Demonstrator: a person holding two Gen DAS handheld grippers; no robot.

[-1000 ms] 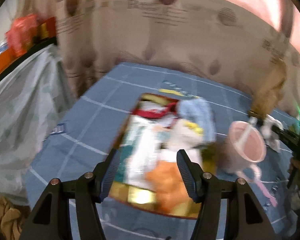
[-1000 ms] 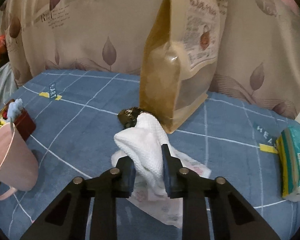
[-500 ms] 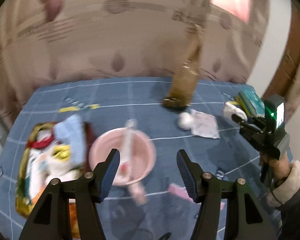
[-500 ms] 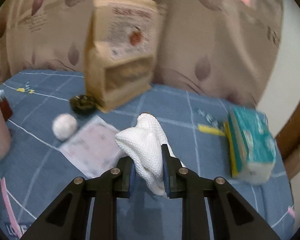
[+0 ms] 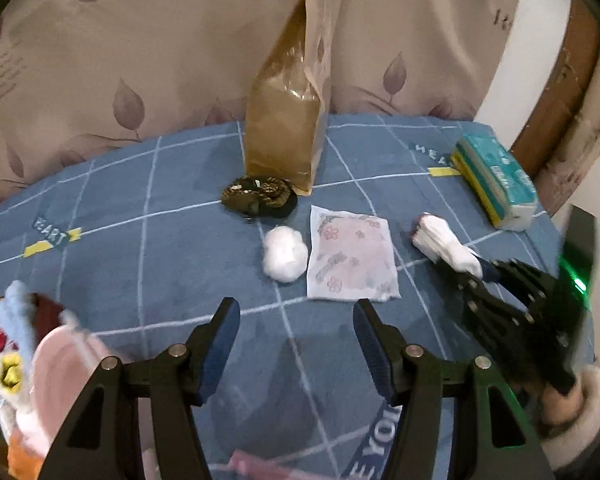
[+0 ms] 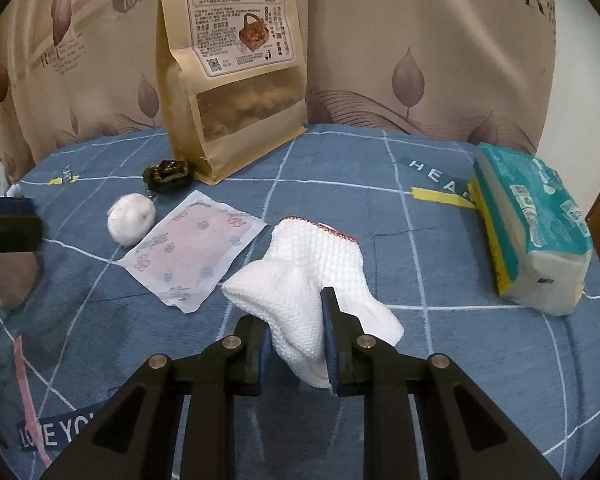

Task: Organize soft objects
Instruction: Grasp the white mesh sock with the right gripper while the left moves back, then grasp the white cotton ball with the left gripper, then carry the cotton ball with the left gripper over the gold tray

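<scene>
My right gripper (image 6: 294, 344) is shut on a white knitted glove (image 6: 312, 276) whose cuff rests on the blue cloth; it also shows in the left wrist view (image 5: 446, 246). My left gripper (image 5: 296, 346) is open and empty above the cloth, short of a white cotton ball (image 5: 284, 252) and a flat flowered packet (image 5: 350, 254). Both also show in the right wrist view, the ball (image 6: 131, 218) left of the packet (image 6: 192, 248). A dark patterned scrunchie (image 5: 260, 197) lies behind them.
A tall brown snack bag (image 6: 232, 68) stands at the back. A tissue pack (image 6: 530, 228) lies at the right edge. A pink cup (image 5: 70, 364) and a tray of soft items (image 5: 4, 360) sit at the far left. A curtain hangs behind the table.
The left gripper has swung right, from over the tray and cup to the cotton ball and packet. The right gripper carried the glove right and lowered it onto the cloth.
</scene>
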